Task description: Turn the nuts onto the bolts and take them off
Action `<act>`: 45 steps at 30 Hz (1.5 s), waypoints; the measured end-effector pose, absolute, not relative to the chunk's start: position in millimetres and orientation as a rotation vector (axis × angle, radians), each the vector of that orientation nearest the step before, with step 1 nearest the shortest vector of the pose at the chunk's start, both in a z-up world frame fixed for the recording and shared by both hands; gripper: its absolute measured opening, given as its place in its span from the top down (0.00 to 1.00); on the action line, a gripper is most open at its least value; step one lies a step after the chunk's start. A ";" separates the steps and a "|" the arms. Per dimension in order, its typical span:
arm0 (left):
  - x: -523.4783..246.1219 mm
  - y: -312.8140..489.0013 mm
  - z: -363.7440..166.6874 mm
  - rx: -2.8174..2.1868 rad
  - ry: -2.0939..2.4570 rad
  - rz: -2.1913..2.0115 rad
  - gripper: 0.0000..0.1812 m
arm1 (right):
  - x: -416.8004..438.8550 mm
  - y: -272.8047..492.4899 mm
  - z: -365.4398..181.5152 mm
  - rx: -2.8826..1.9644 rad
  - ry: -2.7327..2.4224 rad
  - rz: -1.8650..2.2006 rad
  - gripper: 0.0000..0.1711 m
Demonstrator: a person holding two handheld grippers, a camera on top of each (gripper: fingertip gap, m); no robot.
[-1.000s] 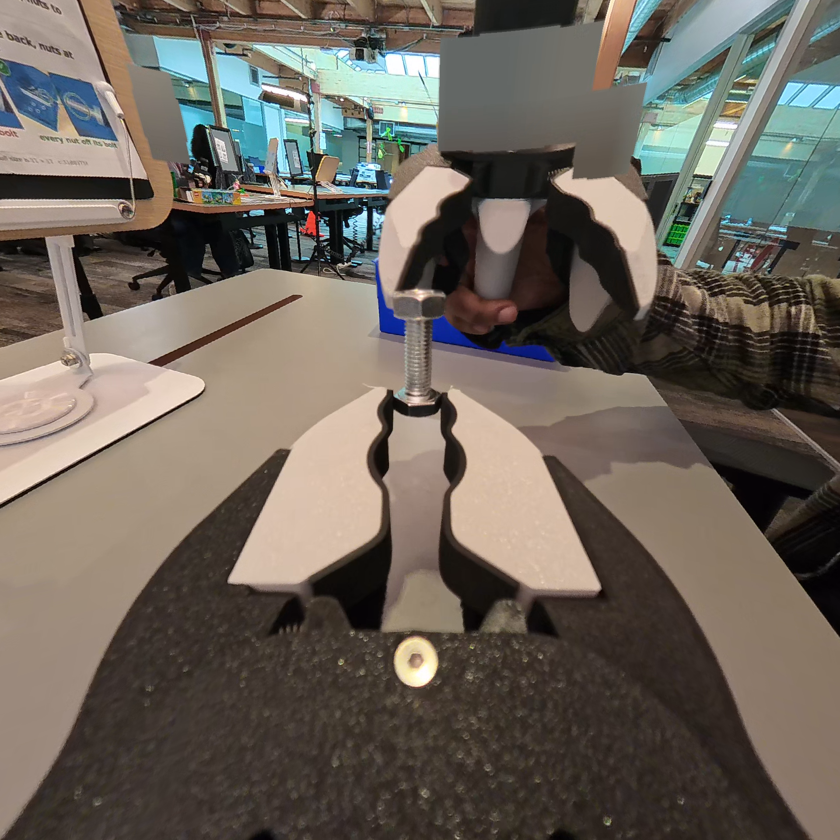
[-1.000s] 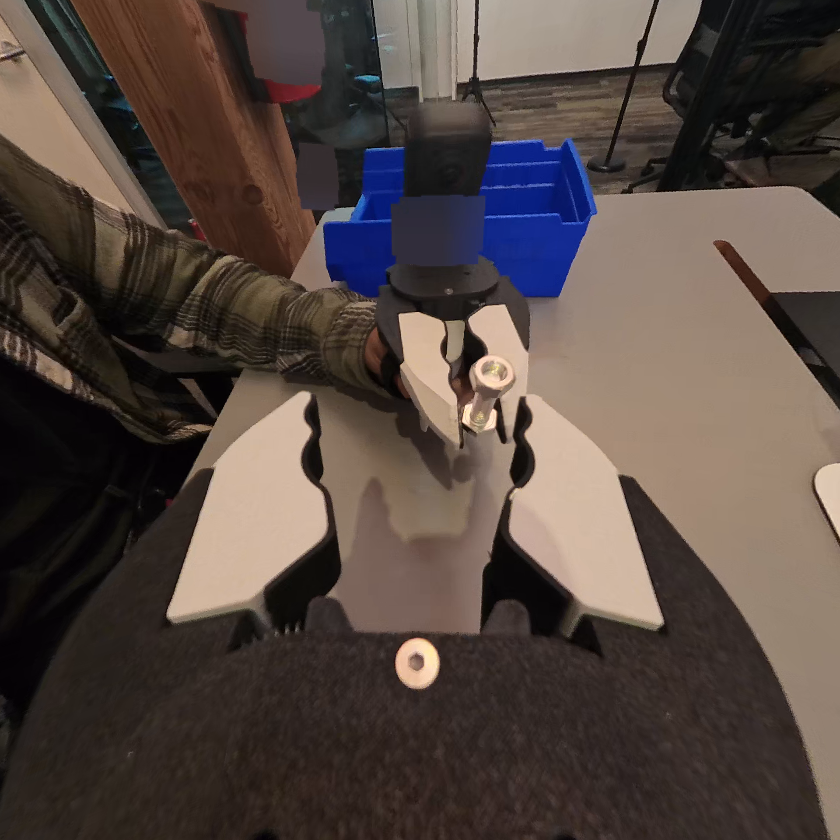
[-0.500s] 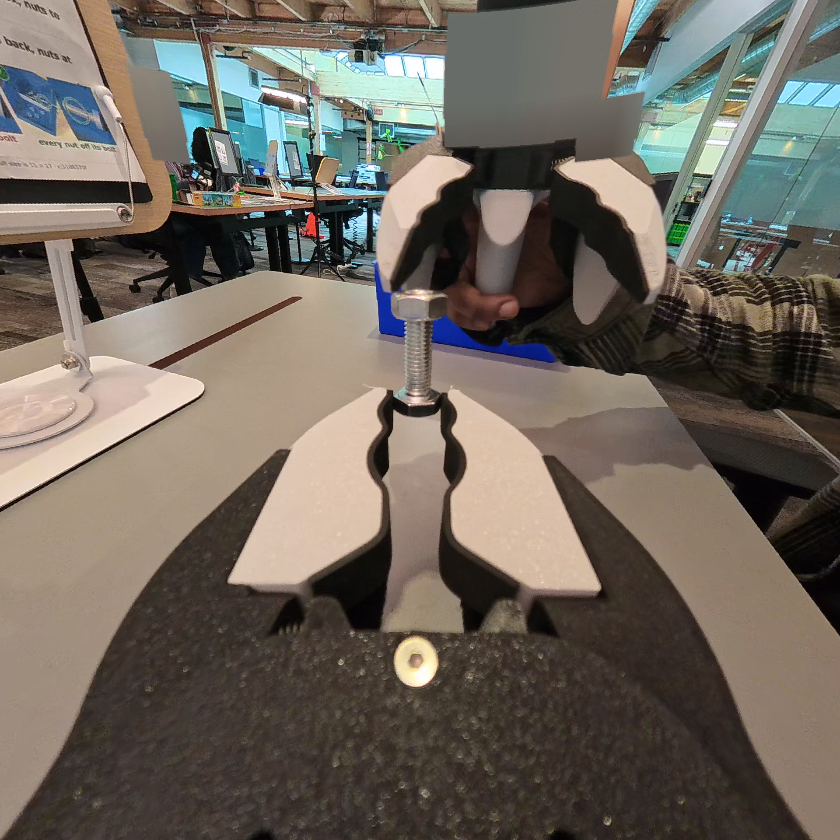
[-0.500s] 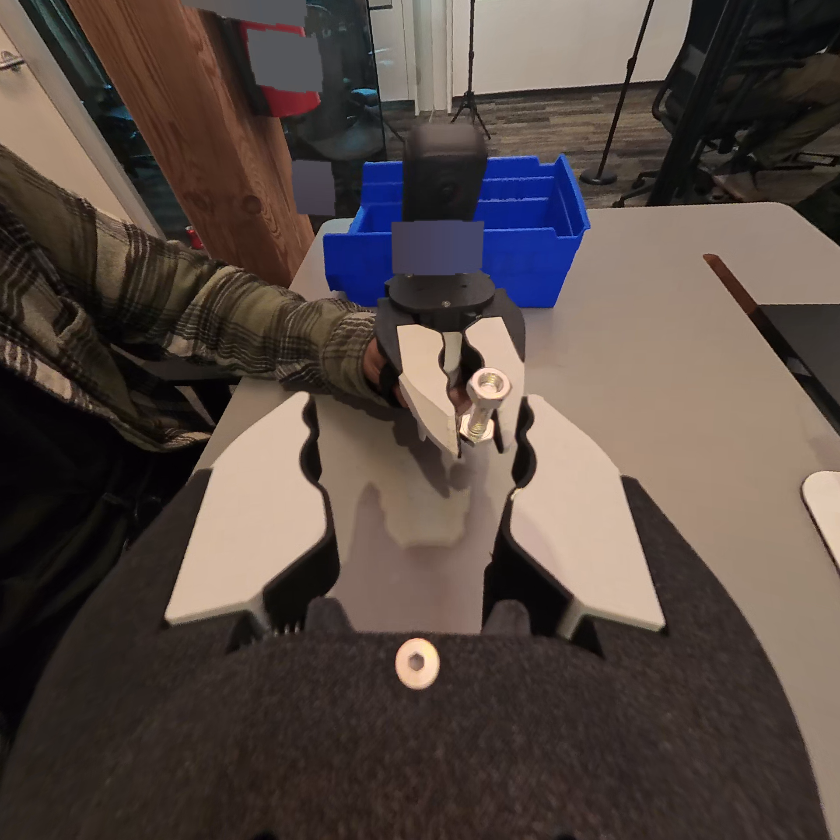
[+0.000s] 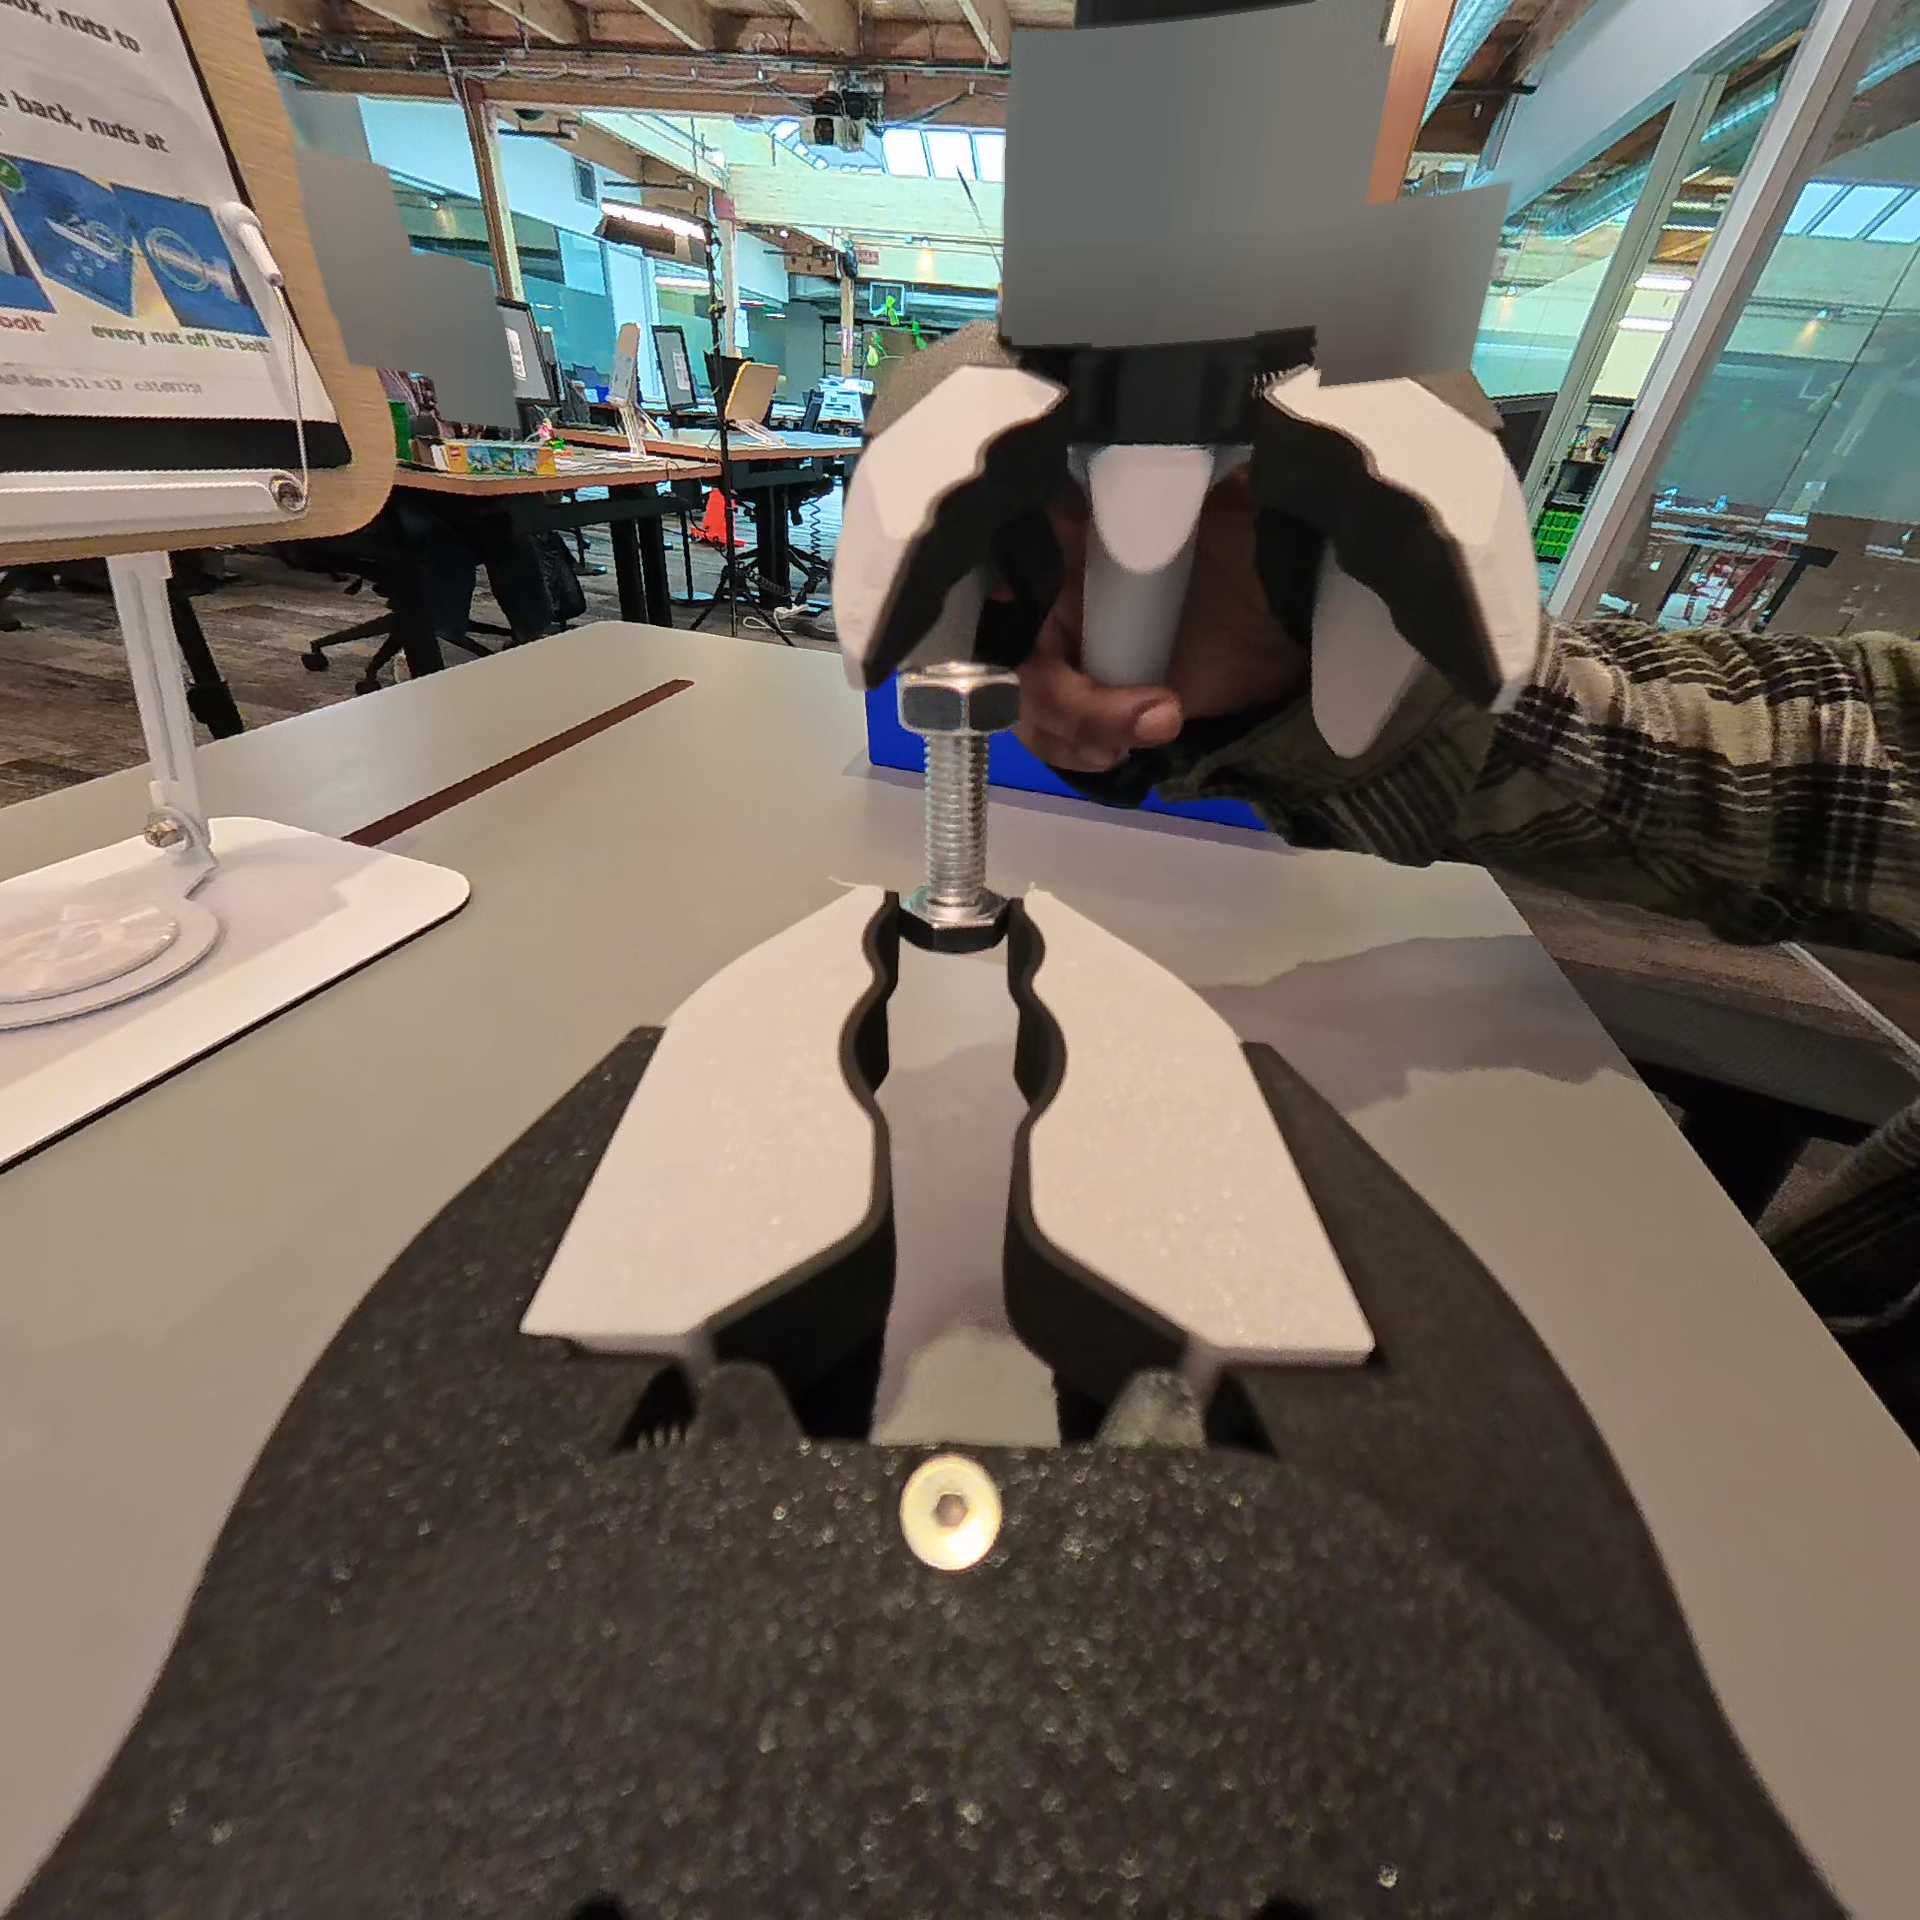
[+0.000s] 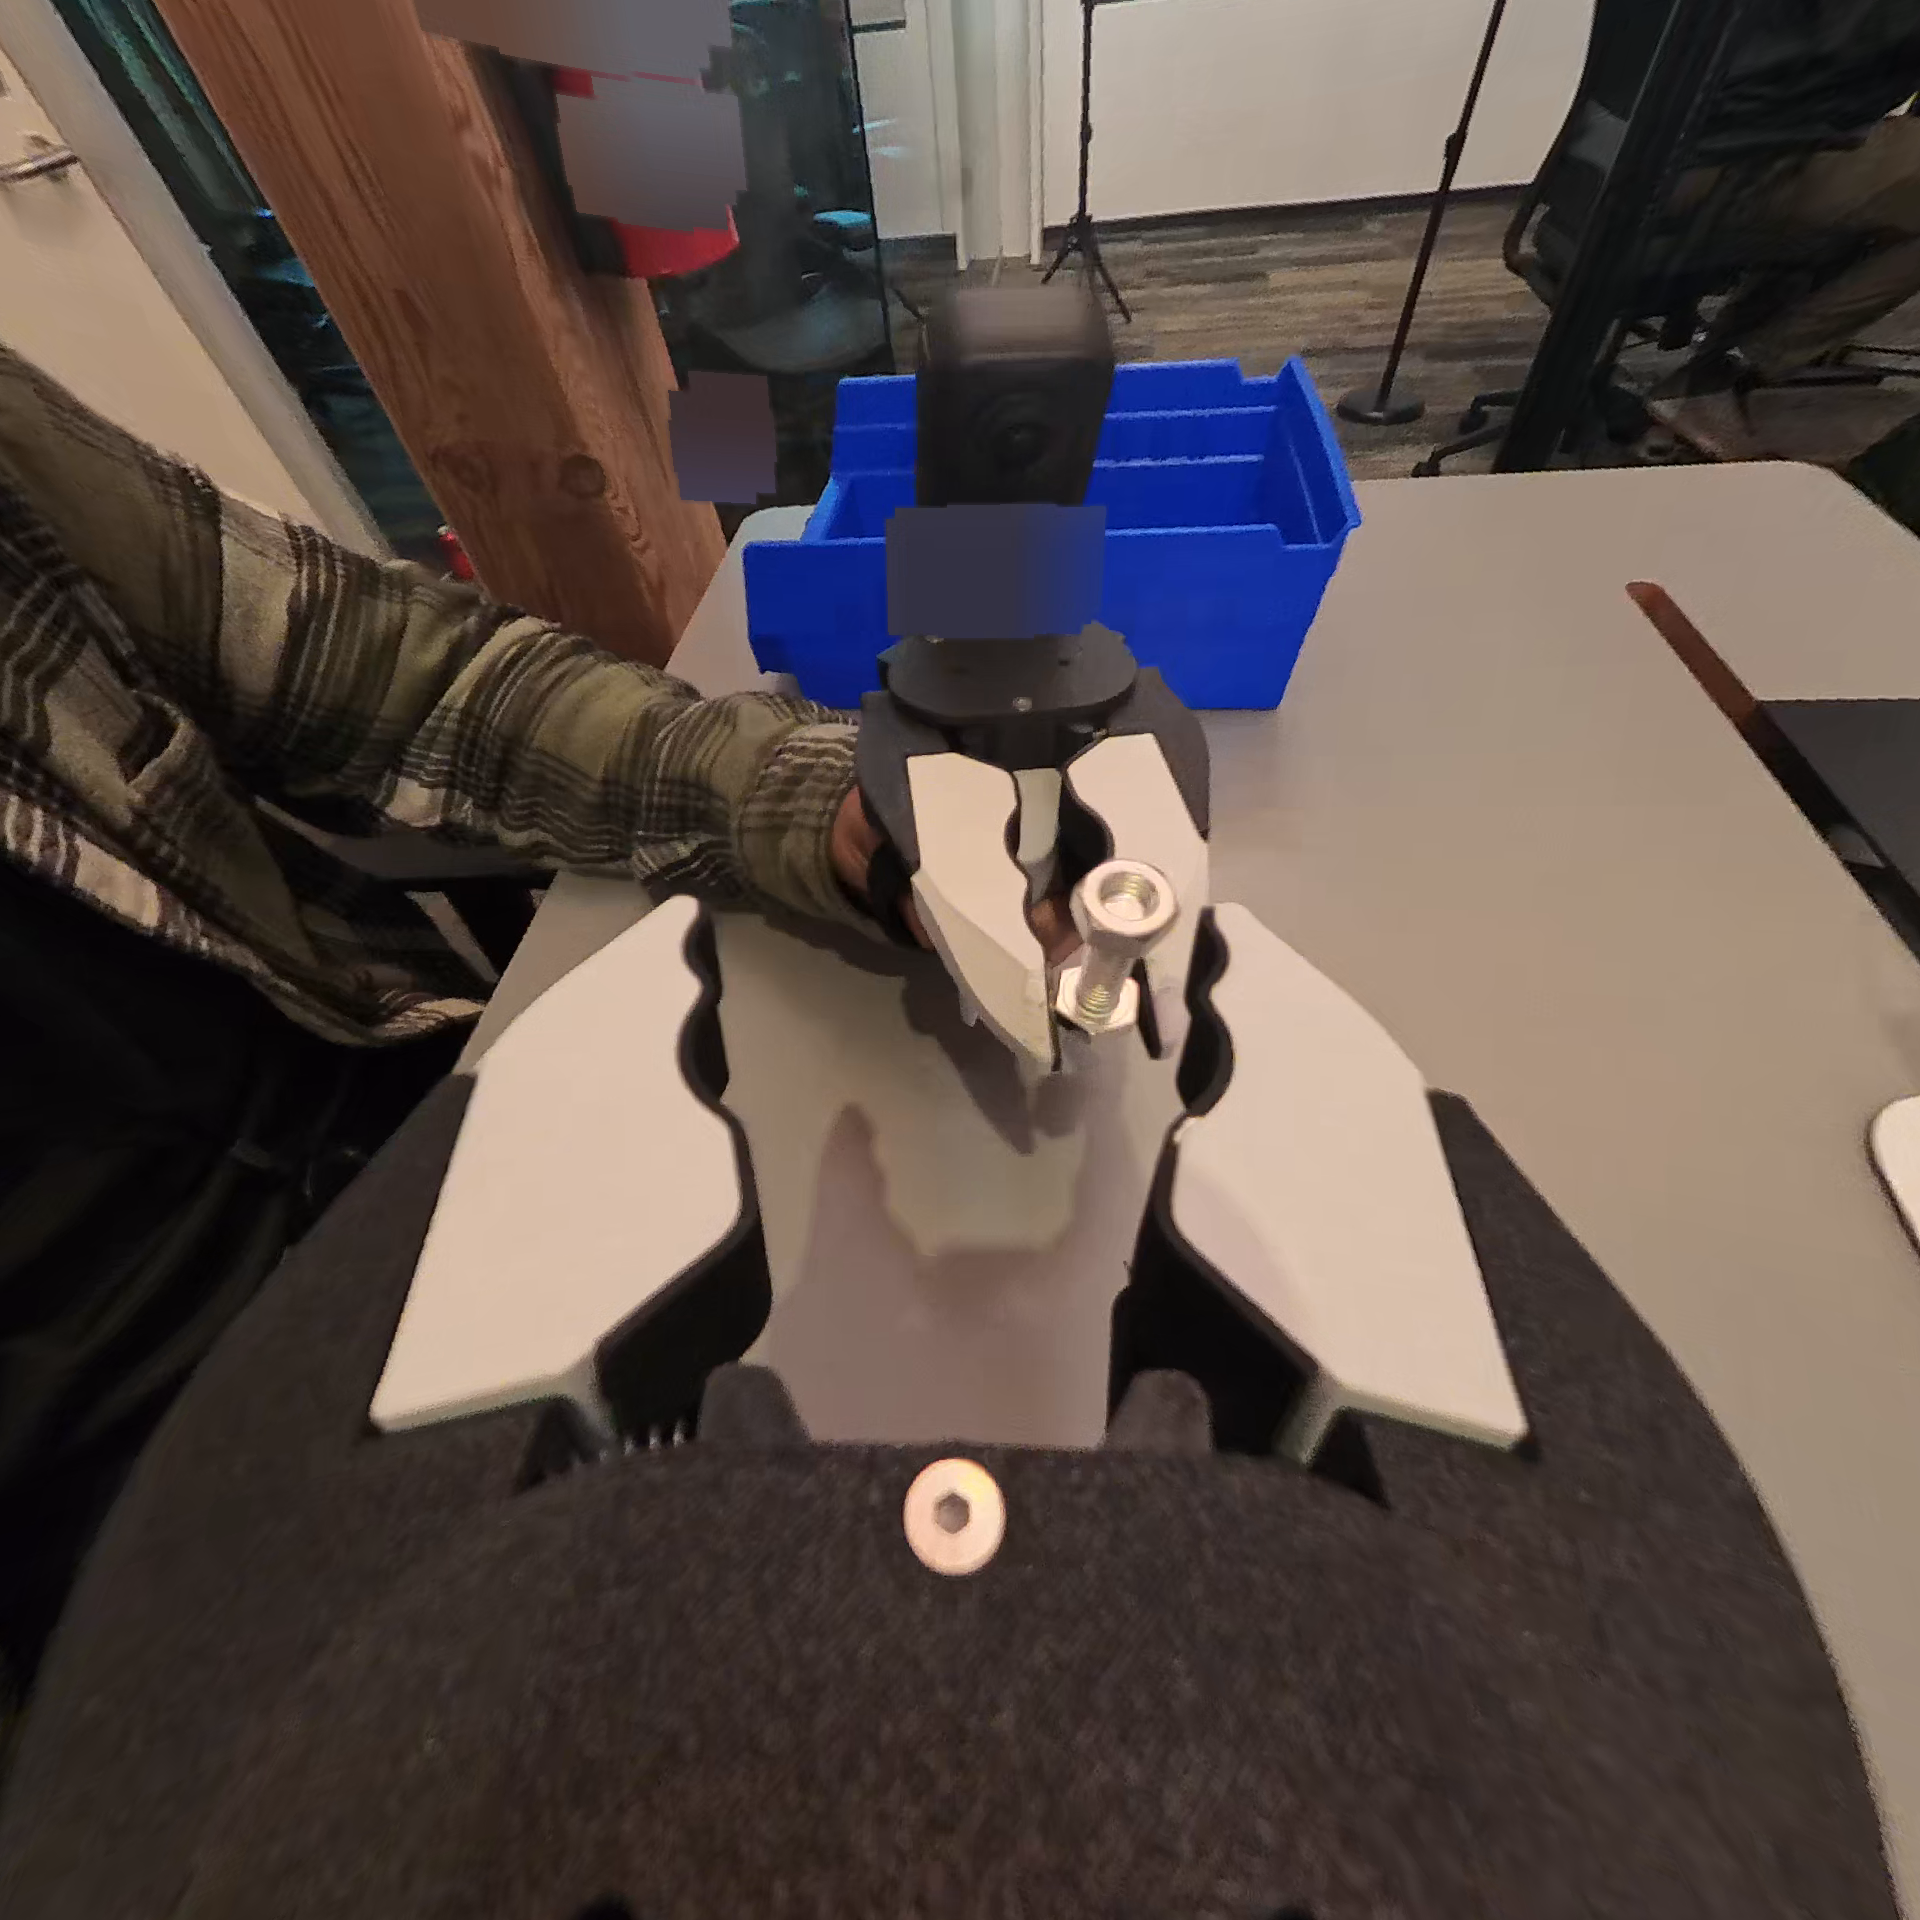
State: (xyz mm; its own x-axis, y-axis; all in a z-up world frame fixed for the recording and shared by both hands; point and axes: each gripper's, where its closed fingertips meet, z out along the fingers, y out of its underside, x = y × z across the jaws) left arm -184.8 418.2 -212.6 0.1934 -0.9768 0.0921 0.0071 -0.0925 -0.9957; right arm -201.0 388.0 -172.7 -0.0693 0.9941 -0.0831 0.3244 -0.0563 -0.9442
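A silver bolt (image 5: 958, 821) stands upright over the grey table, with a hex nut (image 5: 957, 699) at its top end. My left gripper (image 5: 951, 916) is shut on the bolt's head at the bottom. My right gripper (image 5: 1101, 696) is open behind and above the bolt, and one of its fingertips (image 5: 883, 634) is just above the nut. In the right wrist view the nut (image 6: 1127, 902) and bolt (image 6: 1101, 971) sit close to the inner edge of my right gripper's (image 6: 951, 920) right finger, held by the left gripper (image 6: 1096, 1039).
A blue bin (image 6: 1195, 582) stands at the table's far end, behind the left gripper. A white stand (image 5: 156, 914) with a printed sheet is on the left in the left wrist view. A plaid sleeve (image 5: 1662, 769) reaches in from the right, near the table edge. The tips of one gripper are about 5 centimeters away from the tips of the other.
My right gripper has risen a little, so its fingertip went from beside the nut to just above it. The left gripper and bolt have stayed put.
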 end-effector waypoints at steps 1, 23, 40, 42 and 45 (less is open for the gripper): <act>-185.3 418.8 -212.7 -1.366 1.017 -1.127 0.89 | -202.0 385.5 -175.0 -1.468 -1.494 1.154 0.50; -186.3 421.1 -213.3 -1.377 1.004 -1.120 0.89 | -204.9 386.6 -176.9 -1.477 -1.474 1.152 0.49; -189.6 423.5 -211.2 -1.377 0.989 -1.114 0.89 | -198.8 386.7 -175.9 -1.460 -1.427 1.108 0.49; -187.3 421.9 -212.3 -1.378 0.997 -1.118 0.89 | -203.5 390.7 -174.9 -1.467 -1.413 1.134 0.47; -187.2 421.8 -211.8 -1.379 0.999 -1.104 0.89 | -205.8 381.5 -180.2 -1.469 -1.456 1.138 0.47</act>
State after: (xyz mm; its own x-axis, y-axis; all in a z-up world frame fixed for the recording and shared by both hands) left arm -187.2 421.8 -211.8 0.2237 -0.9703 0.0924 0.0053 -0.0936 -0.9956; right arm -205.8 381.5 -180.2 -0.0479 0.9957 -0.0794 0.3169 -0.0602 -0.9465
